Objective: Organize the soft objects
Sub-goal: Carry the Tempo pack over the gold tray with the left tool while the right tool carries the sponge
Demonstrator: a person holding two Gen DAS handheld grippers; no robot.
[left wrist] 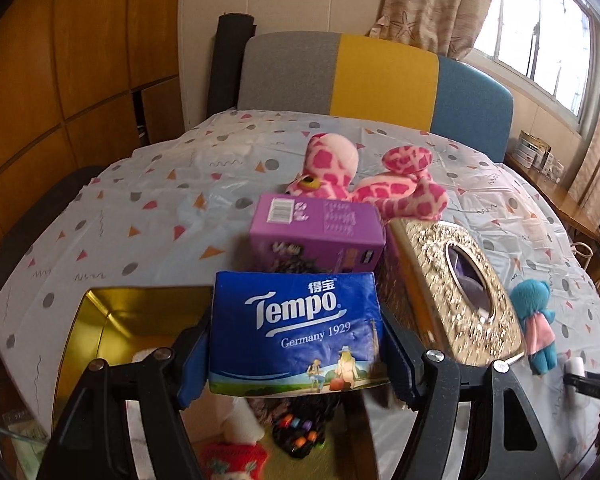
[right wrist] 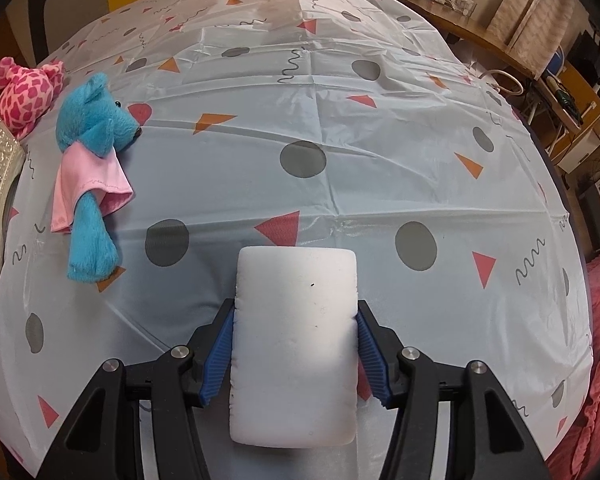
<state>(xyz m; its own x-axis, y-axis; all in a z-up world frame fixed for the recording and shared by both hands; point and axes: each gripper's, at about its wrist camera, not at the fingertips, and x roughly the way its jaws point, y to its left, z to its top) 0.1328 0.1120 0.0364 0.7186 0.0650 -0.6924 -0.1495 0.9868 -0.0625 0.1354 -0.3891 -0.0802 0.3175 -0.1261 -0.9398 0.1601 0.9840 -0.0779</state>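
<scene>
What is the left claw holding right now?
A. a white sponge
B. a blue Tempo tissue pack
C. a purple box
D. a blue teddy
B: the left claw is shut on the blue Tempo tissue pack, its blue pads pressing both sides; the white sponge sits in the right claw, while the teddy and purple box lie on the table.

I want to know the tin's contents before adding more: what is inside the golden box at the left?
Inside the golden box a white soft piece shows. The left gripper and its blue tissue pack cover the rest.
</scene>
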